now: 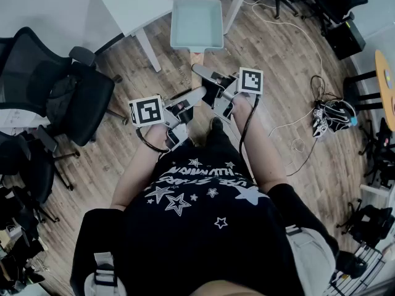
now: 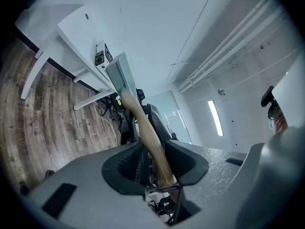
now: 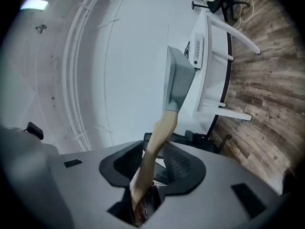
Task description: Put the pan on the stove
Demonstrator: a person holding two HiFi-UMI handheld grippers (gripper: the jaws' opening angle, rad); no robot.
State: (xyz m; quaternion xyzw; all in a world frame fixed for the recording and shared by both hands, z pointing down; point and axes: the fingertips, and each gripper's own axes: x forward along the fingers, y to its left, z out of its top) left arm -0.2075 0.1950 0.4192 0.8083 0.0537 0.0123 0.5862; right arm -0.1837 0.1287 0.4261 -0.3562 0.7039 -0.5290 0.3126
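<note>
Wooden handle point(image 2: 141, 123) of the square, pale blue-grey pan point(image 1: 196, 23) ran between both pairs of my jaws. My left gripper point(image 2: 153, 162) had its jaws closed on that handle near its end, and my right gripper point(image 3: 153, 163) clamped the same handle. Both grippers pointed level, with the pan out ahead of them. The pan was carried in the air above the plank floor point(image 1: 278, 48), its open side up as seen from my head. It hung just beside the corner of a white table point(image 1: 133, 5). A black office chair point(image 1: 74, 97) stood off to my left, well apart from the pan.
</note>
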